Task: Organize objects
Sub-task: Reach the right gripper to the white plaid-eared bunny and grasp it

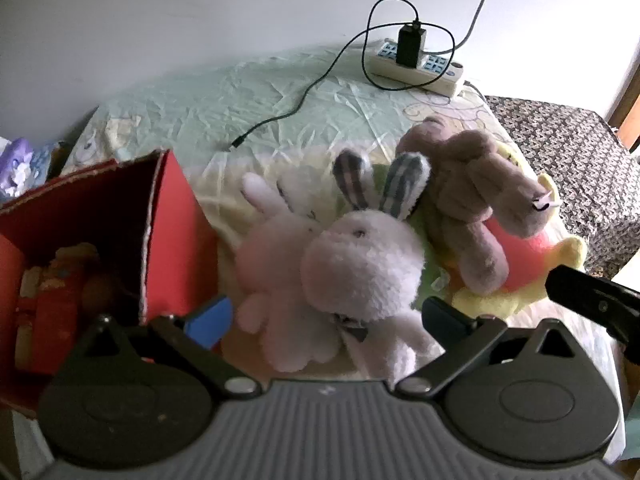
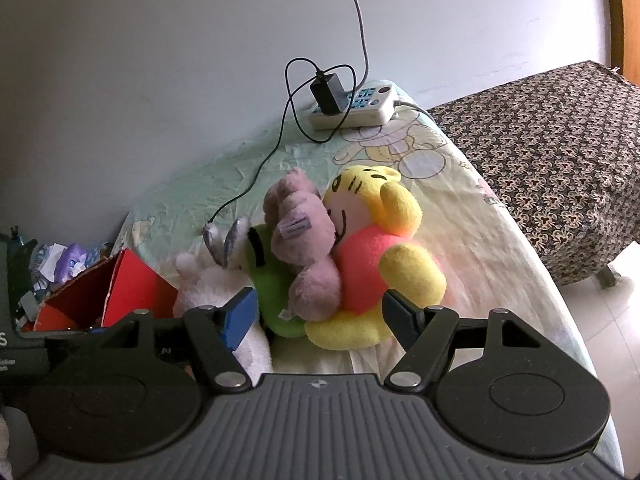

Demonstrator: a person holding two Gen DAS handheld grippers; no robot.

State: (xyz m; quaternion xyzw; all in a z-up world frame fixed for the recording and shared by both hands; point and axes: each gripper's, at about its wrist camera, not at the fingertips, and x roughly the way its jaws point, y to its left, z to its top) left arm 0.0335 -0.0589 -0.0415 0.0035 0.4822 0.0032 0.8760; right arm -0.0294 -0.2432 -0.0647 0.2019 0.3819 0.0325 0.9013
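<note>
A heap of plush toys lies on the pale sheet (image 1: 224, 112). In the left wrist view my left gripper (image 1: 326, 318) is open, its blue-padded fingers on either side of a white bunny (image 1: 360, 268) and a pink plush (image 1: 272, 256). Behind them lie a mauve plush (image 1: 472, 200) and a yellow bear in a pink shirt (image 1: 520, 256). An open red box (image 1: 168, 220) stands at the left with a toy (image 1: 60, 280) inside. My right gripper (image 2: 320, 316) is open just in front of the yellow bear (image 2: 360, 248), a green plush (image 2: 272, 280) and the mauve plush (image 2: 304, 220).
A power strip (image 1: 420, 66) with a black charger and its loose cable (image 1: 280, 116) lies at the back by the wall. A dark patterned cover (image 2: 540, 152) is on the right. Clutter (image 2: 68, 260) lies left of the red box (image 2: 132, 292). The floor (image 2: 600, 320) is beyond the bed's right edge.
</note>
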